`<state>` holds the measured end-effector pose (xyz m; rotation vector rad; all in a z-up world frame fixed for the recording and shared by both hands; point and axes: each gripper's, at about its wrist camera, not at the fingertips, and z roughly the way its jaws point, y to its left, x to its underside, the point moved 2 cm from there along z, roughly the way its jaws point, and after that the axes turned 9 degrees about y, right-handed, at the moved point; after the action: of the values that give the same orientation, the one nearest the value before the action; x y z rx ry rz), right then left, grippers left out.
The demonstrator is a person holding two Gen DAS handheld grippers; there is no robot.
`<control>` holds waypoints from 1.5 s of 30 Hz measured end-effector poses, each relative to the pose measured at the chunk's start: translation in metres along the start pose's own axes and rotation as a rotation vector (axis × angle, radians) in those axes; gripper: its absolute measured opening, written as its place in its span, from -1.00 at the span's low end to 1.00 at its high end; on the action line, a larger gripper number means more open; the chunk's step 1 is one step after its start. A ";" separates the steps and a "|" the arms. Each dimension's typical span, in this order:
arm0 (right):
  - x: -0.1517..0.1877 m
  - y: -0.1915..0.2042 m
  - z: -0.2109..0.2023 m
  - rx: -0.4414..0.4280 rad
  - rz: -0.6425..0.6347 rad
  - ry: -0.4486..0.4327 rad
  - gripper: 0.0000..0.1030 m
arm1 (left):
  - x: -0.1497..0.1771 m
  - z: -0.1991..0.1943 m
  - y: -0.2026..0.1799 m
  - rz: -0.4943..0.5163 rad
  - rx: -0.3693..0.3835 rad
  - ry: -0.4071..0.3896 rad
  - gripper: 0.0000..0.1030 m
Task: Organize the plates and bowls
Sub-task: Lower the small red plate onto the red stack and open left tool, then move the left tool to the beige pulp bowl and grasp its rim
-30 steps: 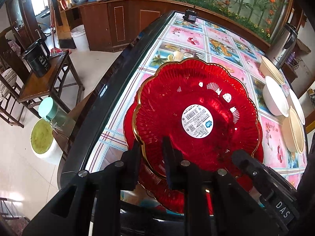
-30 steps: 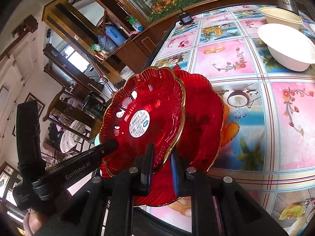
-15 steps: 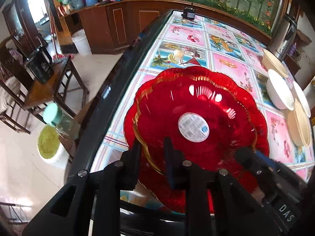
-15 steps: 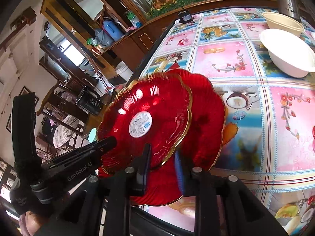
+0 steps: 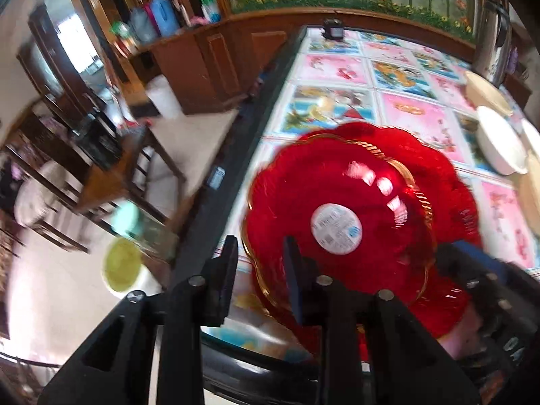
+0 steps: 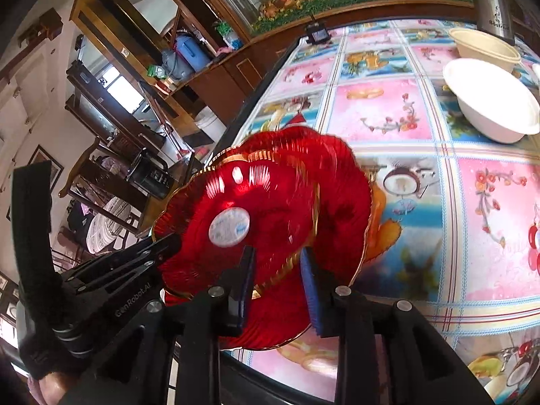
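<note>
In the left wrist view, the left gripper (image 5: 260, 253) has its jaws opening. The gold rim of the top plate (image 5: 337, 202) passes between its fingers, with a gap showing on the left side. This view is blurred.

In the right wrist view, the right gripper (image 6: 276, 260) has its jaws apart. The same plate's near rim runs between the pads, and neither pad presses on it. The left gripper's tip meets this plate's edge at 9 o'clock.

The top plate is red and scalloped. It is tilted, with its 9 o'clock edge raised, and a round white sticker (image 5: 336, 228) sits at its centre. It leans on the lower plate (image 5: 449, 175), also red, which lies flat on the table (image 6: 381, 114) at the near left corner. The lower plate shows past the top one at 12 to 3 o'clock.

Well beyond the plates, at 2 o'clock in the right wrist view, is a white bowl (image 6: 489, 101). A cream bowl (image 6: 482, 47) stands just behind it, and the two are touching or nearly so. A steel flask (image 6: 492, 0) stands behind that. At 12 o'clock, a small black device (image 6: 317, 33) sits on the table's far edge.
</note>
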<state>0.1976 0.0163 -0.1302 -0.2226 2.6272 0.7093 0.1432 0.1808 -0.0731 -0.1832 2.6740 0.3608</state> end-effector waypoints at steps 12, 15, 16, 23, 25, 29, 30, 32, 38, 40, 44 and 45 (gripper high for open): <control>-0.002 -0.002 -0.008 -0.005 -0.001 -0.026 -0.43 | 0.000 -0.021 0.008 -0.007 -0.051 -0.088 -0.50; -0.002 -0.002 -0.009 -0.010 -0.001 -0.026 -0.43 | 0.000 -0.022 0.006 -0.005 -0.052 -0.090 -0.50; -0.003 -0.002 -0.009 -0.010 0.000 -0.026 -0.42 | 0.000 -0.022 0.006 -0.004 -0.051 -0.090 -0.50; -0.003 -0.007 -0.018 -0.023 0.008 -0.049 -0.29 | -0.001 -0.024 0.000 0.000 -0.050 -0.091 -0.50; -0.004 -0.010 -0.022 -0.025 0.010 -0.059 -0.28 | 0.000 -0.027 -0.003 0.003 -0.051 -0.093 -0.50; -0.003 -0.019 -0.035 -0.015 0.010 -0.099 -0.10 | 0.001 -0.031 -0.011 0.000 -0.011 -0.092 -0.50; -0.003 -0.023 -0.039 -0.009 0.008 -0.114 -0.08 | 0.002 -0.033 -0.014 -0.003 0.005 -0.093 -0.50; 0.000 -0.031 -0.049 0.011 -0.006 -0.148 -0.04 | 0.005 -0.036 -0.021 -0.004 0.037 -0.100 -0.50; 0.014 -0.075 -0.079 0.059 -0.001 -0.216 -0.01 | 0.021 -0.043 -0.063 0.043 0.143 -0.104 -0.19; 0.021 -0.094 -0.091 0.078 0.010 -0.239 -0.01 | 0.026 -0.048 -0.082 0.077 0.168 -0.112 -0.06; 0.038 -0.137 -0.129 0.124 0.048 -0.317 -0.01 | 0.030 -0.057 -0.117 0.154 0.232 -0.101 -0.06; 0.043 -0.149 -0.140 0.144 0.062 -0.343 0.00 | 0.031 -0.059 -0.128 0.173 0.265 -0.088 -0.02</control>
<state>0.1484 -0.1851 -0.1042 0.0226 2.3495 0.5224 0.1157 0.0399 -0.0635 0.1414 2.6241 0.0621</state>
